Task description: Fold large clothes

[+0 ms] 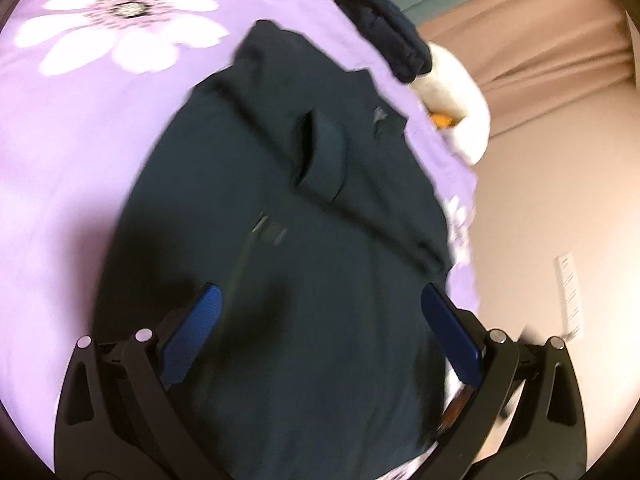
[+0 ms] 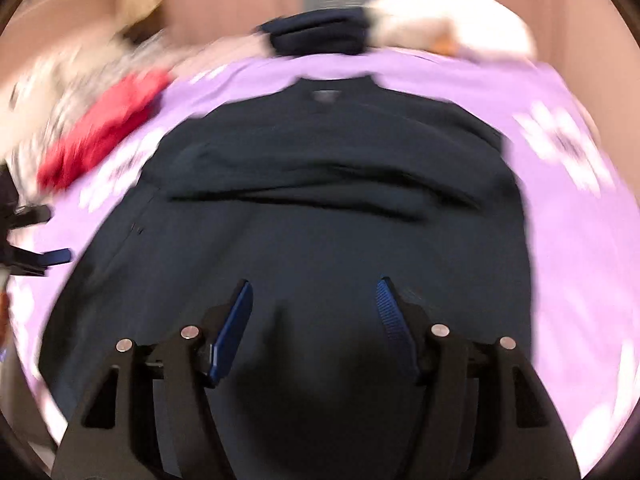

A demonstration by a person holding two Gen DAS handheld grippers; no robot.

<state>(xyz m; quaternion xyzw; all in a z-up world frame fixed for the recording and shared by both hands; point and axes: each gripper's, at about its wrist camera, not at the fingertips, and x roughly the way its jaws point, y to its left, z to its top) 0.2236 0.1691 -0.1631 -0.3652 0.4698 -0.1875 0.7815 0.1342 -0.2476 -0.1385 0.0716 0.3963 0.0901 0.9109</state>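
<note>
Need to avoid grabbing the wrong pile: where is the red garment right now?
The red garment shows at the left of the right wrist view, on the purple bedsheet, just beyond the left edge of the dark shirt.

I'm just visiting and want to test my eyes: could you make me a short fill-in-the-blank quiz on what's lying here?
1. The dark shirt lies on a bedsheet coloured ____.
2. That bedsheet is printed with big white ____.
3. The crumpled cloth left of the shirt in the right view is ____.
4. Both the right tool and the left tool stand ____, gripping nothing.

Missing words: purple; flowers; red; open
</note>
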